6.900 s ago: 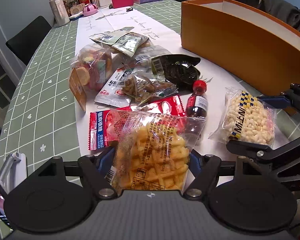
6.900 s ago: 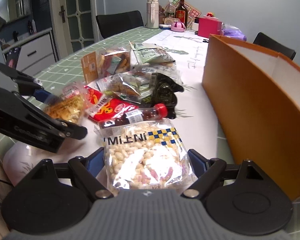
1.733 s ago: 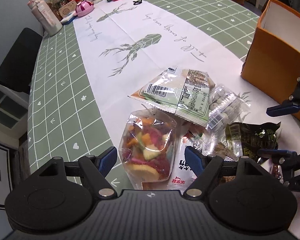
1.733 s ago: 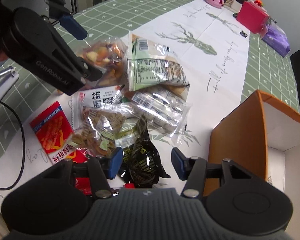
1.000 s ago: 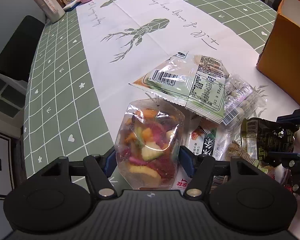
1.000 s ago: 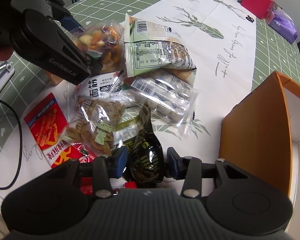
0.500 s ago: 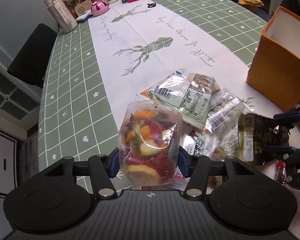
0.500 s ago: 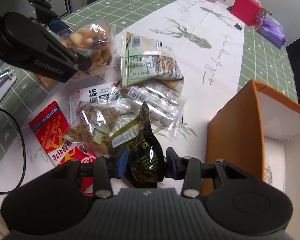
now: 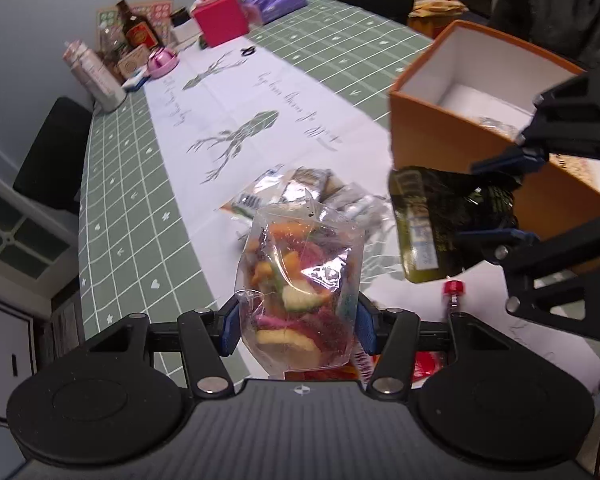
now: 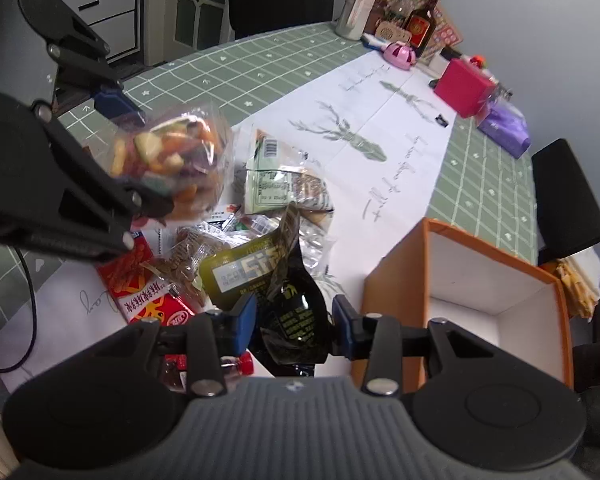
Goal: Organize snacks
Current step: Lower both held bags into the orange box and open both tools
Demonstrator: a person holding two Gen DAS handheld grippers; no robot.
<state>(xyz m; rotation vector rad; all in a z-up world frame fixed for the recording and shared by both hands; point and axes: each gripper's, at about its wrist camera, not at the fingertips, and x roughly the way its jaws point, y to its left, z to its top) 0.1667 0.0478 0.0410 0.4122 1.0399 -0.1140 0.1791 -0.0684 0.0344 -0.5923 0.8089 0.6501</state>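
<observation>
My left gripper (image 9: 298,326) is shut on a clear bag of mixed dried fruit chips (image 9: 302,280), lifted off the table; the same bag (image 10: 172,160) hangs at the left of the right wrist view. My right gripper (image 10: 294,320) is shut on a black and green snack packet (image 10: 288,312), held in the air beside the orange box (image 10: 396,280). In the left wrist view that packet (image 9: 432,224) hangs just in front of the orange box (image 9: 440,136), whose white inside holds some snack bags. More snack bags (image 10: 276,184) lie on the white runner below.
A red snack packet (image 10: 140,292), a small red-capped bottle (image 9: 452,296) and clear wrapped snacks (image 9: 300,188) lie on the runner. Bottles, a pink box (image 9: 220,24) and a purple bag crowd the far end of the green checked table (image 9: 112,168). Black chairs stand around it.
Both grippers have risen with their bags off the pile. The black and green packet has moved up to the orange box's near wall; the fruit chip bag hangs higher above the table.
</observation>
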